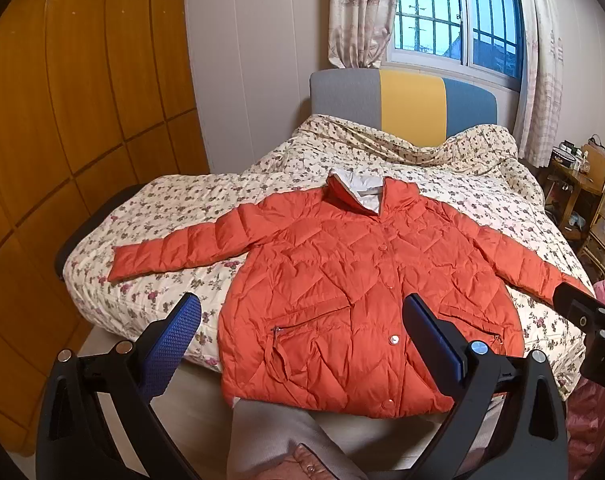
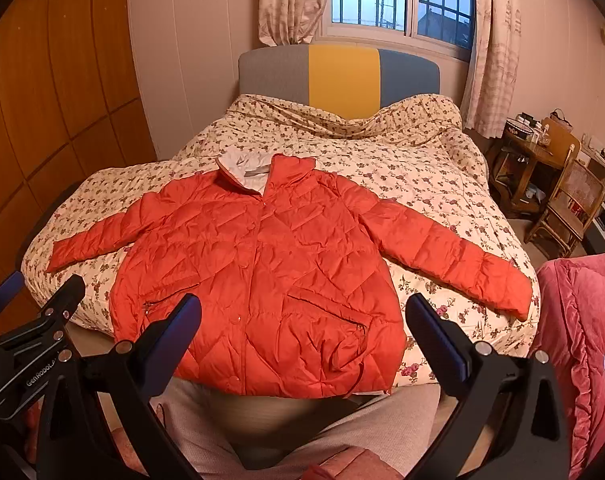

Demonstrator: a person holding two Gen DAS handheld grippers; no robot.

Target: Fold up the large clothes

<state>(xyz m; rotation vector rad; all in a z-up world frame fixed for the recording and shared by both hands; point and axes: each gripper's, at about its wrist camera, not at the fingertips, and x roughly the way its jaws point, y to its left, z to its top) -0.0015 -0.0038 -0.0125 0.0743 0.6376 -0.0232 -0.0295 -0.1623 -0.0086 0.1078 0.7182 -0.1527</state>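
Note:
An orange quilted puffer jacket lies flat and face up on the bed, buttoned, collar towards the headboard, both sleeves spread out to the sides. It also shows in the right wrist view. Its hem hangs at the bed's near edge. My left gripper is open and empty, held above the hem. My right gripper is open and empty, also just short of the hem. The right gripper's body shows at the right edge of the left wrist view.
The bed has a floral quilt and a grey, yellow and blue headboard. A wooden wardrobe stands on the left. A wooden chair and side table stand on the right. A pink blanket lies at the right.

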